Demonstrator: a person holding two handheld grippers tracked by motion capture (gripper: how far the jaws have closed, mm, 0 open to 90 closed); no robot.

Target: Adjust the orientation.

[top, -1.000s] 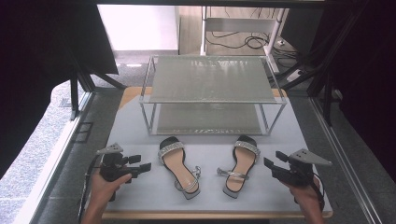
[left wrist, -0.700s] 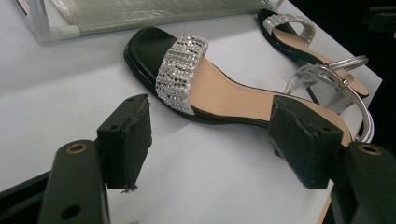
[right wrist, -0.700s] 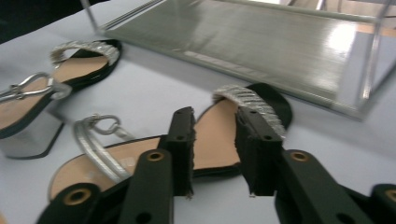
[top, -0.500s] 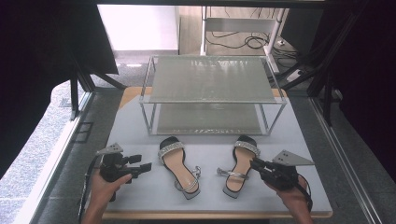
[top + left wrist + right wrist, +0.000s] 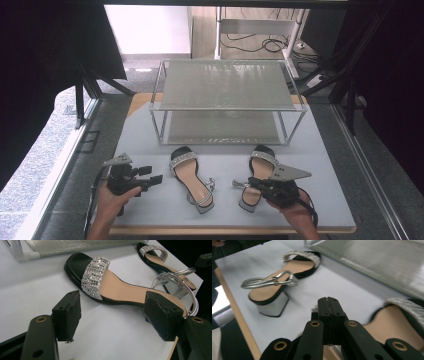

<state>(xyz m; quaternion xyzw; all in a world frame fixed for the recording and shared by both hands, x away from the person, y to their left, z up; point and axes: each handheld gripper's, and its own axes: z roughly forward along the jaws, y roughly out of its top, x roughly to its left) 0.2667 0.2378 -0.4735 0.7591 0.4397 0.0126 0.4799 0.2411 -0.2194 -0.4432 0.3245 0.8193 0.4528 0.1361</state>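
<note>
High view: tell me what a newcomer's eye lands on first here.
Two sandals with sparkling rhinestone straps lie side by side on the pale table, in front of a two-tier wire-frame shelf: the left sandal and the right sandal. The right gripper, jaws just closed together, sits over the right sandal's heel end by its ankle strap; the left gripper waits open beside the left sandal.

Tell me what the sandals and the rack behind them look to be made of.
Left sandal: tan insole, smooth like leather or a synthetic; black sole; toe band of glittering rhinestone-like studs; shiny silver ankle strap. Right sandal: the same look. Rack: pale metal-looking frame, shelves of fine grey mesh or perforated sheet, hard to tell which.
</note>
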